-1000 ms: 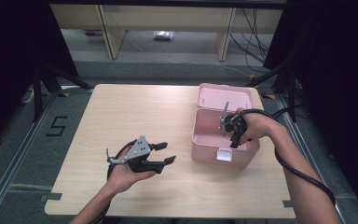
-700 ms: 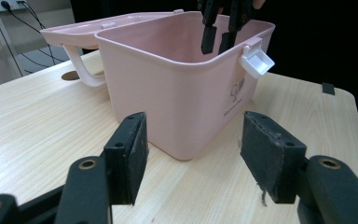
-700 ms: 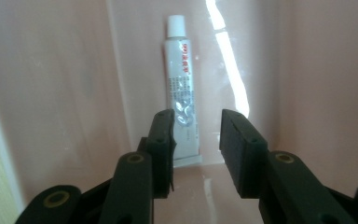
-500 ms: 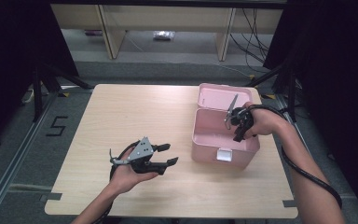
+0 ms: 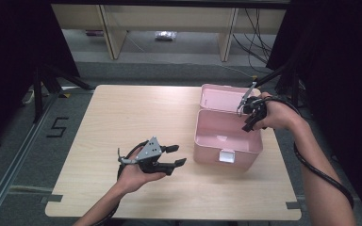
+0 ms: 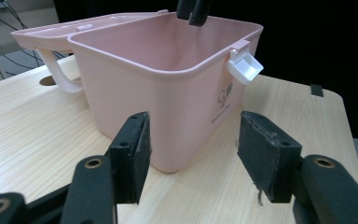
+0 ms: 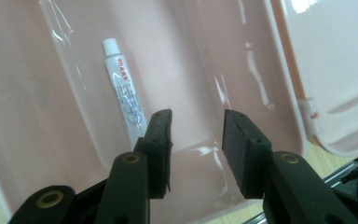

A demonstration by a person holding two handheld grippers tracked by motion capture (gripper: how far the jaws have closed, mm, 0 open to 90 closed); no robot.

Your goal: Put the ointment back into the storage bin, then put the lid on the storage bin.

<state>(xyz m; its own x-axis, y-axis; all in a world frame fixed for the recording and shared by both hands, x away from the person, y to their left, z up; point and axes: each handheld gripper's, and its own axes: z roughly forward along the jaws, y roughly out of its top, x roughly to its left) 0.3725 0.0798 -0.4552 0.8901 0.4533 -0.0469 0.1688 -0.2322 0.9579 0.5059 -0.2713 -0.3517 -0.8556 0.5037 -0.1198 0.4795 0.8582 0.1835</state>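
The pink storage box (image 5: 226,134) stands at about three o'clock on the wooden surface (image 5: 122,117), its hinged lid (image 5: 219,96) thrown back flat toward twelve o'clock so the whole cavity is open from above, which is why the right tongs (image 5: 248,113) can hang straight over it. Those tongs, held above the box's far right rim, have just been opening and now stand wide with nothing between them; in the right gripper view they look down into the cavity, where a small white tube (image 7: 123,93) with red print lies flat on the box floor (image 7: 74,70), cap toward twelve o'clock, its lower end passing behind one pad (image 7: 161,140). Tube and pads are apart, so the tube rests on its own, and I judge it has been put there rather than being about to be lifted. The left tongs (image 5: 174,156) sit at about seven o'clock, resting in the hand just over the surface and pointing toward three o'clock at the box's near corner, well apart from it; they have just been narrowing slightly but remain wide and empty. The white latch (image 6: 244,65) hangs free on the front wall, so the lid could be closed next.
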